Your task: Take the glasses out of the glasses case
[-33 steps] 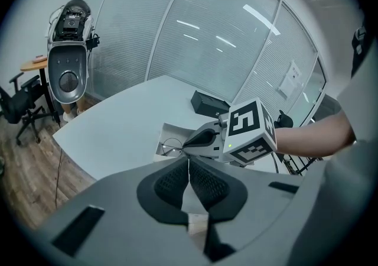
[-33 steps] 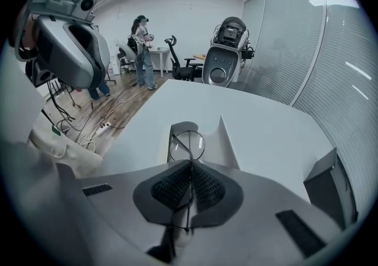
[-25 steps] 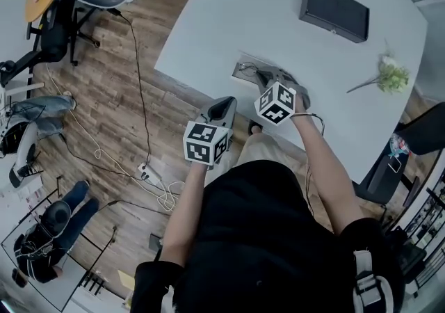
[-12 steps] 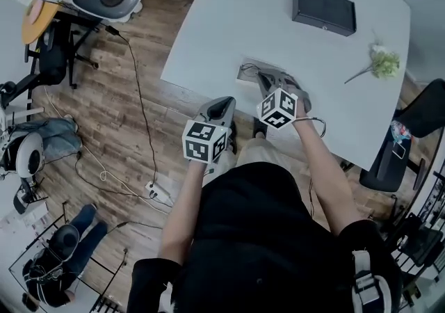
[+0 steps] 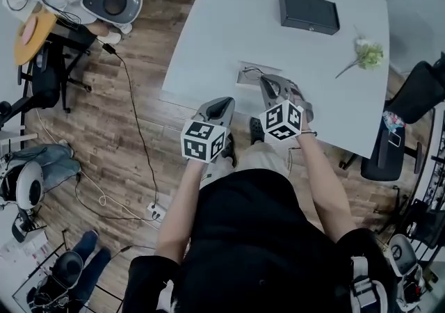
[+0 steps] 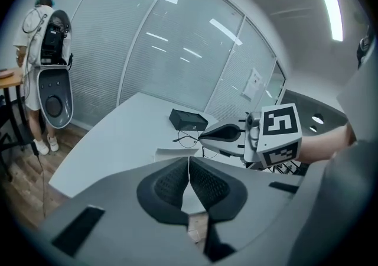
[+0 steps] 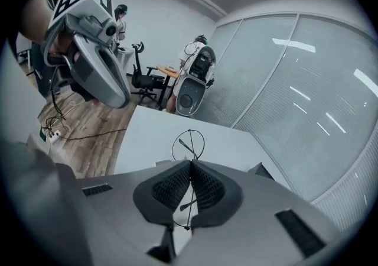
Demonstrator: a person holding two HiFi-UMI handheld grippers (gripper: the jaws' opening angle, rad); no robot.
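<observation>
The right gripper [image 7: 190, 165] pinches the glasses [image 7: 189, 140], which stretch toward twelve o'clock, with the glasses case [image 5: 309, 12] at one o'clock; the left gripper [image 6: 188, 163] is pressed together, empty.

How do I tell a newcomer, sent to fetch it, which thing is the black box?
Start at the white table. On its part farthest from the person lies the black box, closed. It is the only dark, rectangular block there; the sprig beside it is pale green and thin.
</observation>
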